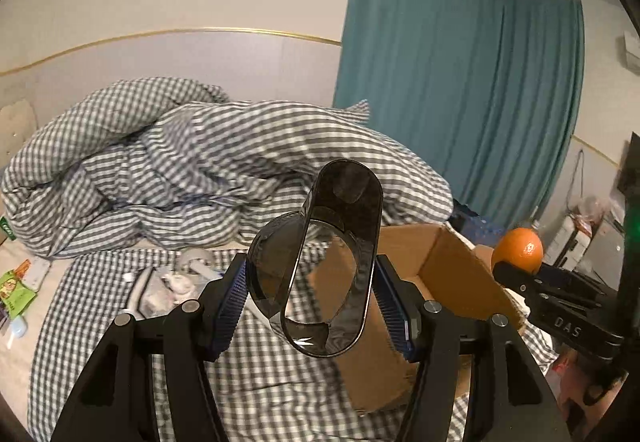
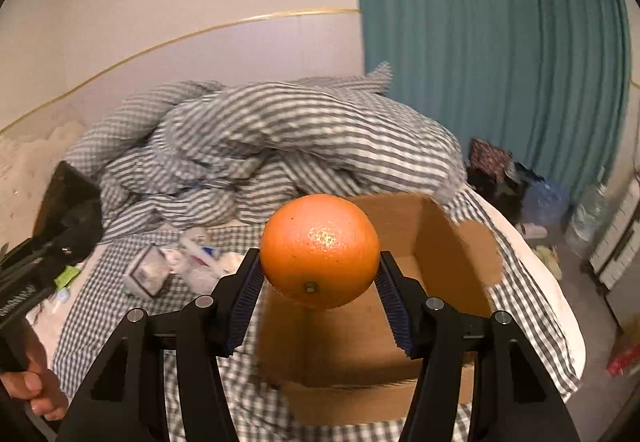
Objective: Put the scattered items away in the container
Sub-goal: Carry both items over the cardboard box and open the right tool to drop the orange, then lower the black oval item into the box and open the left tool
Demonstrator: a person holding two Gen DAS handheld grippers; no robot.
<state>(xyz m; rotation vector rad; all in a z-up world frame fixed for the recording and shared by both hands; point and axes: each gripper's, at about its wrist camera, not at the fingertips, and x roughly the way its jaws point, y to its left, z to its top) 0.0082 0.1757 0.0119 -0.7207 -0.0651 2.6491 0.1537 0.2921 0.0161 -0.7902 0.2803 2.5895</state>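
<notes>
Left wrist view: the left gripper is clamped on a dark see-through cup, its pads squeezing the side walls so the mouth tips toward the camera. It's carried high above the checked bed, lined up with the open box ahead, a height that looks chosen to clear the rim. The right gripper shows at the edge with the orange.

Right wrist view: that gripper pinches the orange across its middle, 2 pads on opposite sides, so it can't roll out. It hangs just before the box. More clutter waits on the bed.
</notes>
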